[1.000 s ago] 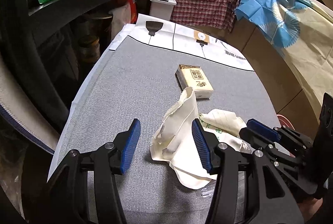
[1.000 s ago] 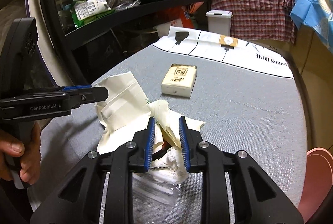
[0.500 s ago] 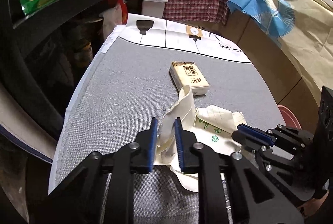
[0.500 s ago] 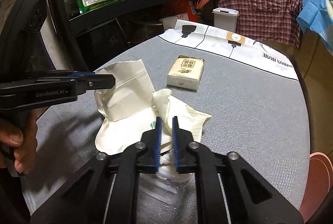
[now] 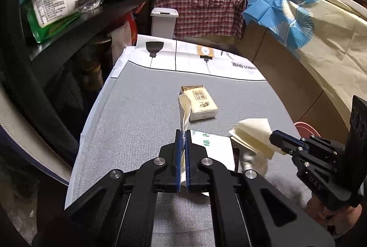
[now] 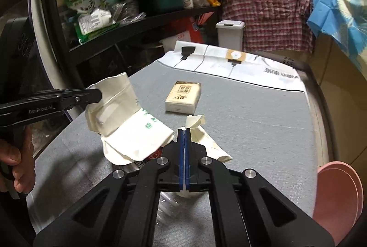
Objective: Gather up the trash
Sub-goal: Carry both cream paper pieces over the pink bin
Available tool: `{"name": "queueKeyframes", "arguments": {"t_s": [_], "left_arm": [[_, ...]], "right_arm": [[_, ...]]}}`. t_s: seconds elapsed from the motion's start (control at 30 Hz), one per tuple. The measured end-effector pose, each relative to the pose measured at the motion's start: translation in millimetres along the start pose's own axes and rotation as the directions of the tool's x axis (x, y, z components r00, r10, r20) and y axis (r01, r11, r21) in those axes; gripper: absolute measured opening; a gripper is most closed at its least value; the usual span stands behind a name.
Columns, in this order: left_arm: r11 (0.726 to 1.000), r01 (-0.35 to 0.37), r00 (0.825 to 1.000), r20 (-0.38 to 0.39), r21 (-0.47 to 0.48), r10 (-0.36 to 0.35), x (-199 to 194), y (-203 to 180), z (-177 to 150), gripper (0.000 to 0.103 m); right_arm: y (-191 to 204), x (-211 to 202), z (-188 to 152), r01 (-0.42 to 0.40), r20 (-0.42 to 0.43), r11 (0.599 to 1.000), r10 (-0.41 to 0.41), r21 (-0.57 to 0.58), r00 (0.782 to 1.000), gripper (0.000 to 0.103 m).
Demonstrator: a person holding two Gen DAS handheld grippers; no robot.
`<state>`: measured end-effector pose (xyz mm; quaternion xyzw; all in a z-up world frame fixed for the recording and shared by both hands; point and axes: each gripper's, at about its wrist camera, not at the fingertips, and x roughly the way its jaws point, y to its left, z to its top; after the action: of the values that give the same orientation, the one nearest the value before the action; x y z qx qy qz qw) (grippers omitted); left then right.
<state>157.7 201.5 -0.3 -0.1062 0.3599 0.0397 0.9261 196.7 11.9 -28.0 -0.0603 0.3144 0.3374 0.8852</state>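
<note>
Both claws are clamped on the cream paper bag [image 6: 135, 130], lifted just above the grey counter [image 6: 252, 123]. The left claw [image 5: 183, 141] pinches the bag's left edge; the right claw [image 6: 184, 135] pinches its right edge. A tissue pack [image 6: 183, 96] lies farther back, and a white bin [image 6: 230, 32] stands beyond the counter.

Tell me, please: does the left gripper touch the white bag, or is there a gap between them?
Touching. In the left wrist view the left gripper has its jaws closed on the upper edge of the white bag, which stands up between the blue pads.
</note>
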Motion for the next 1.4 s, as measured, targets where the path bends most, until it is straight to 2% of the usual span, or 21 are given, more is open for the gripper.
{"name": "queueKeyframes", "arguments": {"t_s": [0.33,0.73,1.07,1.4], "left_arm": [[1.0,-0.006,0.999,0.045,-0.007,0.006,-18,-1,1,0.002],[1.0,0.024,0.997,0.073,0.017,-0.025,-34,-17,-1,0.002],[0.998,0.059,0.993,0.097,0.037,-0.062,-46,-28,-2,0.002],[0.994,0.077,0.99,0.11,0.084,-0.086,-53,-45,-7,0.002]], "right_arm": [[-25,-33,-2,0.037,0.051,0.995,-0.042,0.092,0.998,0.001],[-35,-63,-6,0.081,0.071,0.99,-0.09,0.114,0.993,0.001],[-38,-110,-6,0.132,0.116,0.981,-0.149,0.142,0.982,0.001],[-61,-165,-13,0.2,0.145,0.966,-0.225,0.166,0.964,0.001]]}}
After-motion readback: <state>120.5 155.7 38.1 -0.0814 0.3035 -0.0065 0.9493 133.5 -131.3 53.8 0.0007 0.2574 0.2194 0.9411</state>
